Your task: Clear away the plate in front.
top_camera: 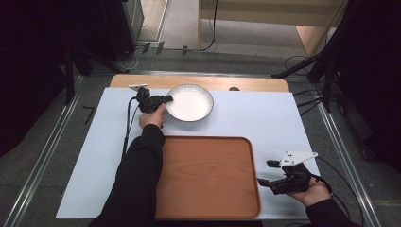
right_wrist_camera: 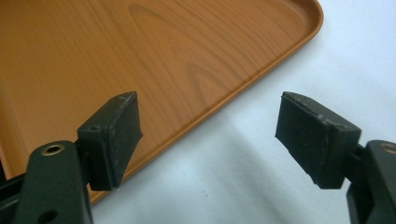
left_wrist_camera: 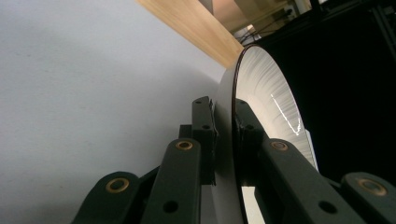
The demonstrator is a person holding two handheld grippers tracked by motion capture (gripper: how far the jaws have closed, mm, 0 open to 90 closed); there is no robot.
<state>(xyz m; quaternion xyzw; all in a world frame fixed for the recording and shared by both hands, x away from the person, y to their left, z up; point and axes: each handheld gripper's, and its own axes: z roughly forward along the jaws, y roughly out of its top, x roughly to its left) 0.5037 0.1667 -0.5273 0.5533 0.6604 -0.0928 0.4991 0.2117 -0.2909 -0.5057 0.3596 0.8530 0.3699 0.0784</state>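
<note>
While the left gripper (top_camera: 169,99) pinched the near-left rim of the white bowl (top_camera: 191,104) — which sat on the white table cover (top_camera: 265,118) just beyond the wooden tray (top_camera: 208,175) — the right gripper (top_camera: 263,173) hovered with jaws spread wide beside the tray's right edge.

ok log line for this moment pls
left gripper: shut on plate rim | right gripper: open, beside tray | tray: bare

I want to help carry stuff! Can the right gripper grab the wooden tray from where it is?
Probably yes: the right gripper is open beside the tray's edge, with bare table between its jaws and nothing blocking.
</note>
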